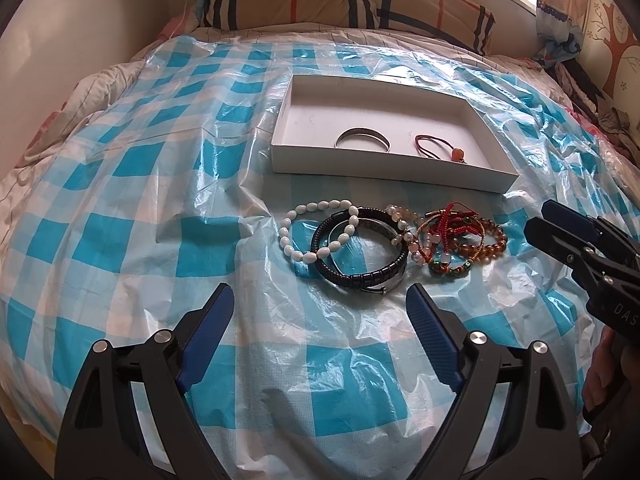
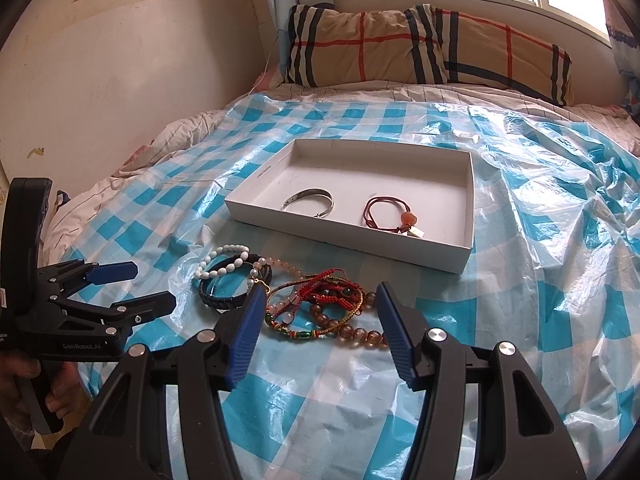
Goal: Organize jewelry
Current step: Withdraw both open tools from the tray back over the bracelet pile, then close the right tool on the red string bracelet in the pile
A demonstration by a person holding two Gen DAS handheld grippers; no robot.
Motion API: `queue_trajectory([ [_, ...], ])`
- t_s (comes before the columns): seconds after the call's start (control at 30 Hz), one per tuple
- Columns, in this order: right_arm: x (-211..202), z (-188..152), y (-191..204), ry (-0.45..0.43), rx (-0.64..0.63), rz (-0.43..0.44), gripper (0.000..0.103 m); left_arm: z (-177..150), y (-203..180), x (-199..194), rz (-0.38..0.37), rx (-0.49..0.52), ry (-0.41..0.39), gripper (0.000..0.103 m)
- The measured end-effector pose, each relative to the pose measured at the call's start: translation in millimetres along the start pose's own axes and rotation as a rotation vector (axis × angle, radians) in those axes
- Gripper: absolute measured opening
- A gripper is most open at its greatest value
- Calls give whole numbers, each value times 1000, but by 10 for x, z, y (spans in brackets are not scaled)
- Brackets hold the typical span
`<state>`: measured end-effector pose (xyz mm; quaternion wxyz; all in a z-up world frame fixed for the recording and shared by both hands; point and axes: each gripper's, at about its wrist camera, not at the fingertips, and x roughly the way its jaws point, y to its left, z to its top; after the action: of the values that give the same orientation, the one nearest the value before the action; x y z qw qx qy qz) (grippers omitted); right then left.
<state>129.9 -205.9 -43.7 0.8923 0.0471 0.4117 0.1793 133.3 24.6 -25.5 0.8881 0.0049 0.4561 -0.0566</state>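
Since the heap of jewelry [image 2: 296, 300] lies on the bed between both tongs and the white box [image 2: 466, 216], the coming move turns on who sits closer. Right tongs [image 2: 320, 300]: spread wide, nothing held, tips bracketing the near-right part of the heap in the right wrist view, roughly over the red cord bracelet [image 2: 332, 286] and amber bead bracelet [image 2: 352, 330]. How high they stand above the pieces cannot be told. Left tongs [image 1: 320, 300]: also spread, empty, set just short of the heap, with the black braided bangle [image 1: 360, 254] dead ahead and the white bead bracelet [image 1: 316, 232] slightly to the left.

Heap runs as a band crosswise to both tongs, roughly parallel to the box's near wall and just beside it. Box lies beyond the heap, away from both hands.

Judgement: right tongs nearer to a grasp; red and amber pieces the likely next pick, then carried forward over the near wall.

Looks:
- Pieces overlap; the white beads cross the black bangle, and the red cords tangle with a pale pink bead strand [image 2: 286, 268] and a green bead bracelet [image 2: 294, 332]. Lifting one may drag its neighbours.
- Box already holds a silver bangle [image 2: 310, 200] and a red cord with orange pendant [image 2: 388, 212], lying apart.
- Blue-checked plastic sheet [image 2: 540, 280] under everything is crinkled and glossy, likely slippery.
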Motion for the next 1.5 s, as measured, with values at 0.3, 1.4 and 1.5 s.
queue_trajectory([
  [0.3,220,31,-6,29,-44,-24,52,-4,23,5,4,-1,3,84],
  [1.4,807,156,-138,172,-61,10,49,5,19,81,8,0,25,84],
  [1.5,878,165,-88,169,-94,6,55,0,38,100,8,-2,29,84],
])
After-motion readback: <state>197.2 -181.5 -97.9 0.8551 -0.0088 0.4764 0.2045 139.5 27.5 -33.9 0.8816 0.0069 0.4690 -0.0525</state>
